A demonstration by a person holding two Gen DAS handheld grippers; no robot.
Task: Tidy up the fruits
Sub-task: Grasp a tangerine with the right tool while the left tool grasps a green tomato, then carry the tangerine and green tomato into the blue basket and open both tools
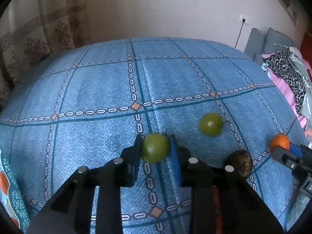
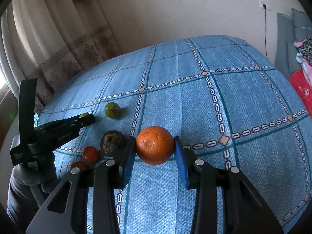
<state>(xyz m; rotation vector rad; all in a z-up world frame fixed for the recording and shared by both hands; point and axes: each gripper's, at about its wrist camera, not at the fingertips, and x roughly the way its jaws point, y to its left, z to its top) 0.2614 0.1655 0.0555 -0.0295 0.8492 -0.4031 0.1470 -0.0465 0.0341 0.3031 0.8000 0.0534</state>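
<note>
Left gripper point(image 1: 156, 148): clamping a green fruit point(image 1: 155, 147) between both pads, low over the cloth.
Right gripper point(image 2: 155, 146): gripping an orange point(image 2: 154, 145) between blue pads point(image 2: 128, 161); jaws pressing on both sides of it.
Green fruit: sitting between the left fingers; mostly hiding behind the left gripper in the right wrist view.
Second green fruit point(image 1: 210, 124): lying on the cloth, near the held one, apart from it.
Dark brown fruit point(image 2: 112, 142): resting just beside the right gripper's left finger; half hiding behind the gripper body in the left view.
Red fruits point(image 2: 91, 153): lying near the brown one; the nearer of the two partly hiding behind the gripper.
Hard to make out: orange shapes behind a teal mesh point(image 1: 13, 195) at the left edge, cut off.
Writing: nothing readable showing.
Surface: blue checked tablecloth point(image 1: 97, 81) covering the table.
Room: patterned curtain point(image 1: 39, 31) hanging left, pale wall behind, socket with cable point(image 1: 244, 21), piled clothes point(image 1: 286, 72) right.
</note>
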